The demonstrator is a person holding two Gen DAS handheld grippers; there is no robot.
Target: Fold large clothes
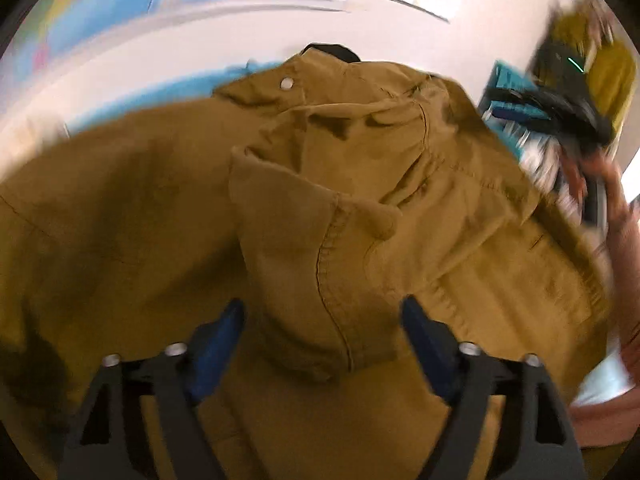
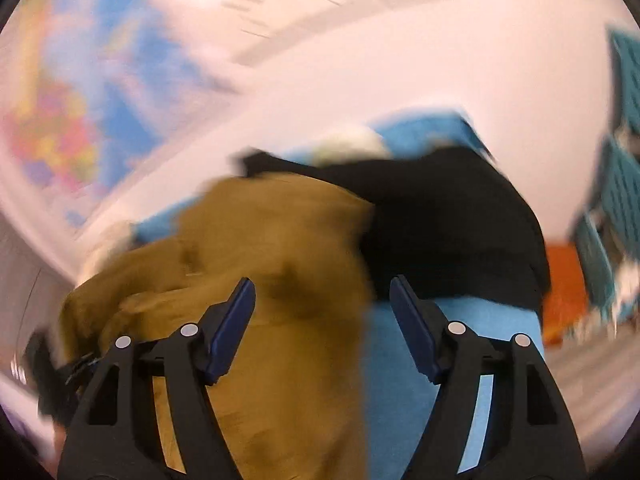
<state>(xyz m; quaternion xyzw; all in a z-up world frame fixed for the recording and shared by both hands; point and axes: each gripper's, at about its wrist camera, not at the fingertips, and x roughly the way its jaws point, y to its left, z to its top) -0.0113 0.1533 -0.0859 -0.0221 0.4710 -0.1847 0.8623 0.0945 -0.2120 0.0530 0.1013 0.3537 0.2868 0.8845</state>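
Both claws gape wide and empty, the left claw (image 1: 322, 322) over the mustard hooded jacket (image 1: 280, 208), right claw (image 2: 322, 304) nearby; next, likely gripping an edge to fold.

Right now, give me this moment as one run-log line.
left gripper: open, over hood | right gripper: open, holding nothing | mustard jacket: spread out, unfolded | black garment: beside jacket | blue surface: underneath

Both hand-held grippers (image 1: 322, 316) (image 2: 322, 300) wide apart
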